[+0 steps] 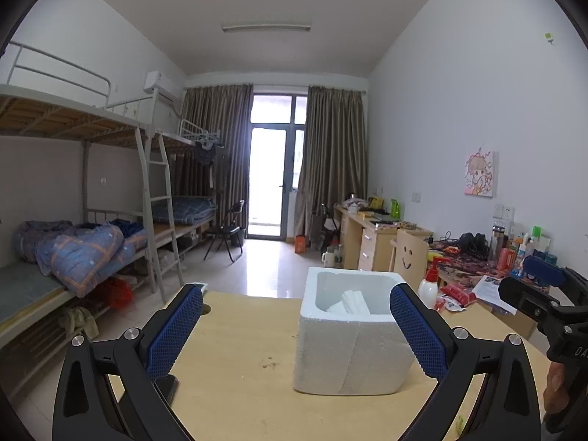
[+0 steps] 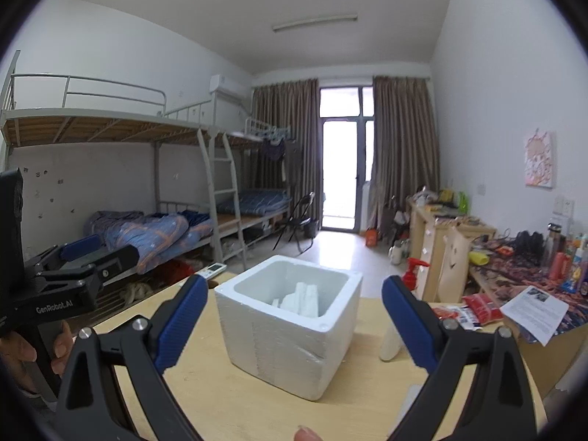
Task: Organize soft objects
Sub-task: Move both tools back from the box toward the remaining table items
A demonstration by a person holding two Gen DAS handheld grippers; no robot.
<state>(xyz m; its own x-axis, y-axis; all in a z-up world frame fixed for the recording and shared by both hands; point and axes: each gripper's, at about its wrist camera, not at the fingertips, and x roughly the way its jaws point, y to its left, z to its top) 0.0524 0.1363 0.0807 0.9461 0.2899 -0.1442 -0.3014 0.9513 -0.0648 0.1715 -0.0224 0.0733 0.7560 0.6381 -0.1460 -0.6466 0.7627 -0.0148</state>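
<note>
A white foam box [image 1: 352,334] stands on the wooden table [image 1: 239,349], with white soft pieces [image 1: 351,303] lying inside it. My left gripper [image 1: 296,325] is open, its blue pads spread wide; the box sits just ahead of it toward the right pad, and nothing is between the fingers. In the right wrist view the same foam box [image 2: 290,325] with the white pieces [image 2: 301,299] stands straight ahead. My right gripper [image 2: 292,325] is open and empty, short of the box. Each gripper shows at the edge of the other's view, held by a hand.
A white bottle [image 2: 391,343] lies on the table right of the box. A red-capped bottle [image 1: 430,281] and red packets [image 1: 457,294] sit past the table's right edge, by a cluttered desk [image 2: 514,272]. Bunk beds [image 1: 92,250] line the left wall. A remote [image 2: 213,270] rests at the table's far-left corner.
</note>
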